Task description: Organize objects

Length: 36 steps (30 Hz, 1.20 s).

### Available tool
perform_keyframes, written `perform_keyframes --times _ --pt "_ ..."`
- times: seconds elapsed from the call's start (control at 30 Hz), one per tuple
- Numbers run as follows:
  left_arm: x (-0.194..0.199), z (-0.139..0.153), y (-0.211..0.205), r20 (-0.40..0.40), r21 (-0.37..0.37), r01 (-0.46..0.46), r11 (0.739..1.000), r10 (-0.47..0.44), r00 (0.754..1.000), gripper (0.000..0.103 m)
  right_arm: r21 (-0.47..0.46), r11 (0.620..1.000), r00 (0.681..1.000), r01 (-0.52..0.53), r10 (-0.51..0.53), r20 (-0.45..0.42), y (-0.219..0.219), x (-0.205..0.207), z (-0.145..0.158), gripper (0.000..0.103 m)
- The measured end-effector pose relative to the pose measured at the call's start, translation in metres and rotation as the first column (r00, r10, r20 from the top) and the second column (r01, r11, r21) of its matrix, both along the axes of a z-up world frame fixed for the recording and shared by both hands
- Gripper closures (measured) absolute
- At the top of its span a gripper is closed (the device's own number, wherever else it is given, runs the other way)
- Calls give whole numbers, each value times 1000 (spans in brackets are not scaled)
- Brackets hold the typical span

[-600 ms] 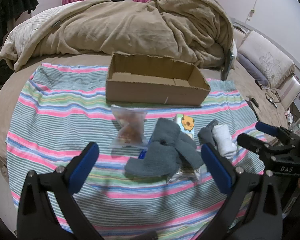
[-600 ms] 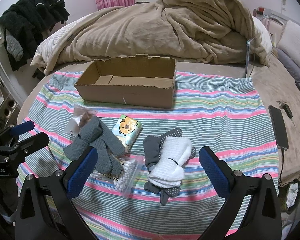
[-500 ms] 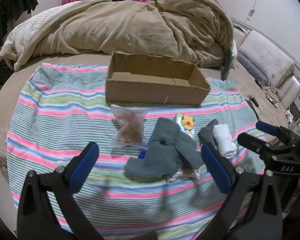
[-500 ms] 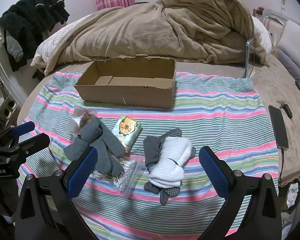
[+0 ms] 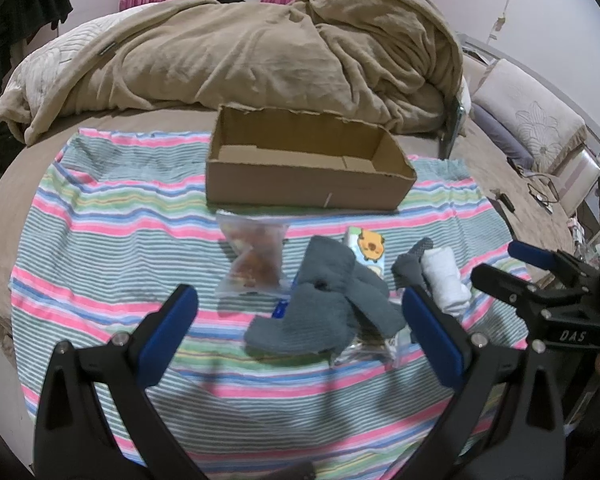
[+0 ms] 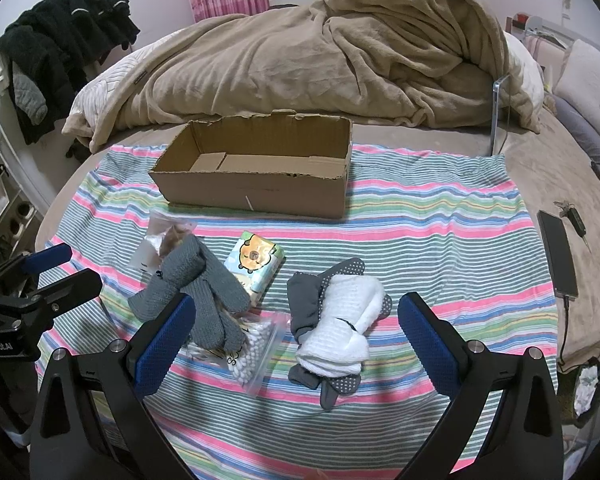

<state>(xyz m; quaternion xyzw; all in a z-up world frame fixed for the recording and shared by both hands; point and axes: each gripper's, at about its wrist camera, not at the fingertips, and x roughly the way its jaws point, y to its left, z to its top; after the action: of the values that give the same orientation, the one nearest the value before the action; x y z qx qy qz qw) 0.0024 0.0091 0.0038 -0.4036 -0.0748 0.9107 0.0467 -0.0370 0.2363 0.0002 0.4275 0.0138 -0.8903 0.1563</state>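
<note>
Objects to be sorted all lie loose on the striped cloth (image 6: pixel 420 208) spread over the bed, none yet put away. Nearest, the left claw (image 5: pixel 300 336) and the right claw (image 6: pixel 296 340) both hang over the cloth with jaws spread as wide as they go and nothing between them. Under the right claw sits a white sock bundle (image 6: pixel 346 320) wrapped in grey grip socks (image 6: pixel 342 270), and just beside it a clear bag of small white pieces (image 6: pixel 254 348). Grey knit gloves (image 5: pixel 324 300) lie partly across that bag, touching a cartoon-printed tissue pack (image 6: pixel 256 266). A little farther off is a clear bag of brown snacks (image 5: pixel 254 258). Beyond them stands the open cardboard box (image 5: pixel 304 184), with nothing visible inside, the likely home for everything. Behind it a tan blanket (image 6: pixel 320 60) is heaped up. As I judge it, the sorting has not begun; every piece remains to be lifted across.
</note>
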Motion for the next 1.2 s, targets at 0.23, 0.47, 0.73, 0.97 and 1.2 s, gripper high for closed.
perform_keyframes --times 0.23,0.47,0.73,0.97,1.2 --pt "-1 -2 0 7 13 0 1000 0 1000 0 -1 1000 1000 2 -2 2 0 -1 0 0" --pt "-2 -5 0 15 13 2 1000 -2 1000 0 -3 1000 1000 7 -7 8 1 -4 -2 0" --pt "-11 -9 0 26 11 6 1000 -7 1000 0 -7 1000 1000 15 -15 20 4 -12 -6 0" --pt "-21 -17 -7 43 11 -9 1000 8 999 0 1 999 998 40 -40 44 12 -22 -16 0" --pt "-35 -33 -16 61 17 -18 1000 17 998 2 12 998 995 62 -63 74 24 -34 -30 3"
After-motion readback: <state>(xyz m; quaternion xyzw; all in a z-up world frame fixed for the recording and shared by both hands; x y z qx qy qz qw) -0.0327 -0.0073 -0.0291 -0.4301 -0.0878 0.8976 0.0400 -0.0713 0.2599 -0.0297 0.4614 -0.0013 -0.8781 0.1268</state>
